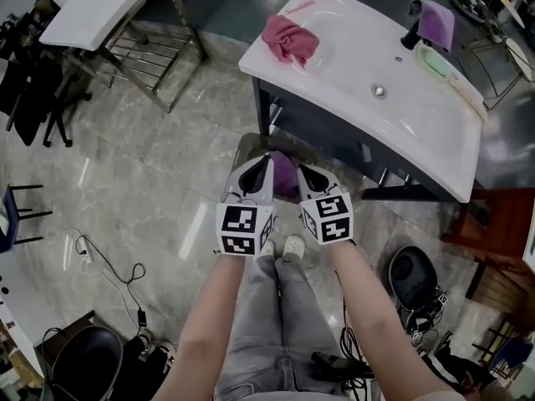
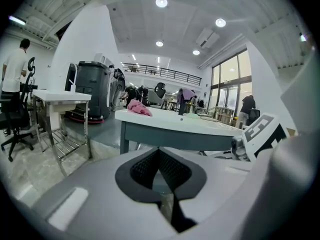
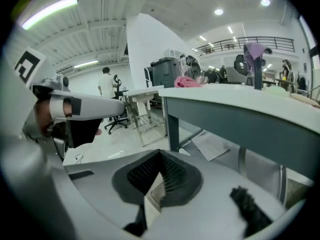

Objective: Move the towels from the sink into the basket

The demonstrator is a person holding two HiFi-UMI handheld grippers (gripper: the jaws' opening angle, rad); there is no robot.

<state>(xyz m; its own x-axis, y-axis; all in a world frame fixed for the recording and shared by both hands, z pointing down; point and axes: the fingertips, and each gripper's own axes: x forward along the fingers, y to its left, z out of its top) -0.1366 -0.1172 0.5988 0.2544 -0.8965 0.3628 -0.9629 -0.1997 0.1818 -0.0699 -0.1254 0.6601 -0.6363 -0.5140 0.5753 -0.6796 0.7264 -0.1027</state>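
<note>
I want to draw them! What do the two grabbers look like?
Both the left gripper and right gripper are light grey pointed shells with black ribbed pads. Each carries a white cube printed with black square patterns. No sleeves show.

The bare left forearm (image 1: 209, 307) and right forearm (image 1: 369, 303) reach forward side by side, holding the grey-and-white left gripper (image 1: 267, 159) and matching right gripper (image 1: 303, 170) angled slightly downward, both jaw pairs pressed together, empty.

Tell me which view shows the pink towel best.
The head view: from above, the pink towel lies whole and crumpled on one end of the sink. Both gripper views, looking level across the sink, show it only as a small distant lump.
</note>
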